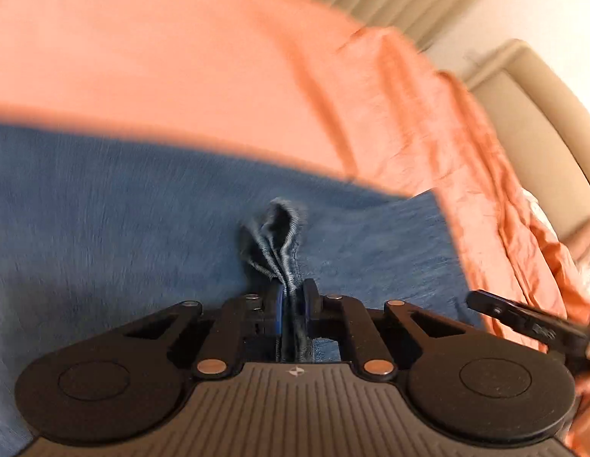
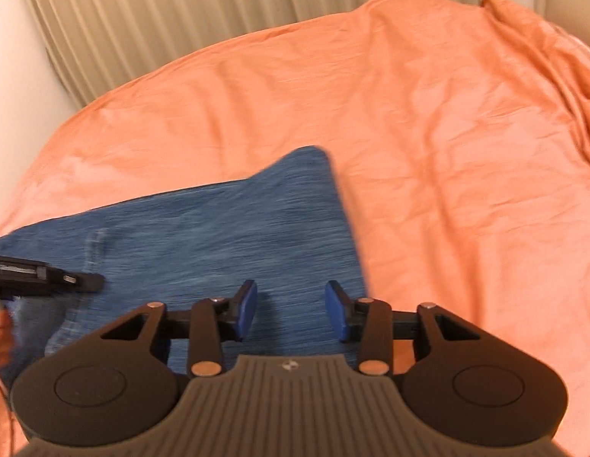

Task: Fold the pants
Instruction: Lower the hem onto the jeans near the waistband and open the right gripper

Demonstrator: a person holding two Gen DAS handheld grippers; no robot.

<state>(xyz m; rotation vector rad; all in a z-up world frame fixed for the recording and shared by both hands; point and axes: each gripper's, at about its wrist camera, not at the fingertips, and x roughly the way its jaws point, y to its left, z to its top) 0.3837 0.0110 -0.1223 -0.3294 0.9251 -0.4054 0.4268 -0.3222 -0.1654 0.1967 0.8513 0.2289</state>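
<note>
Blue denim pants (image 1: 142,209) lie flat on an orange bedsheet (image 1: 161,45). My left gripper (image 1: 293,297) is shut on a bunched hem of the pants (image 1: 275,236), which sticks up past the blue pads. In the right wrist view the pants (image 2: 237,228) spread left and forward, with one corner pointing away. My right gripper (image 2: 291,308) is open and empty, just above the pants' right edge. The left gripper shows at the left edge of the right wrist view (image 2: 81,280). The right gripper shows at the right edge of the left wrist view (image 1: 485,301).
The orange sheet (image 2: 447,133) covers the whole bed and is wrinkled toward the right side. Beige pleated curtains (image 2: 161,7) hang behind the bed. A beige padded headboard (image 1: 531,106) stands beyond the sheet's crumpled edge.
</note>
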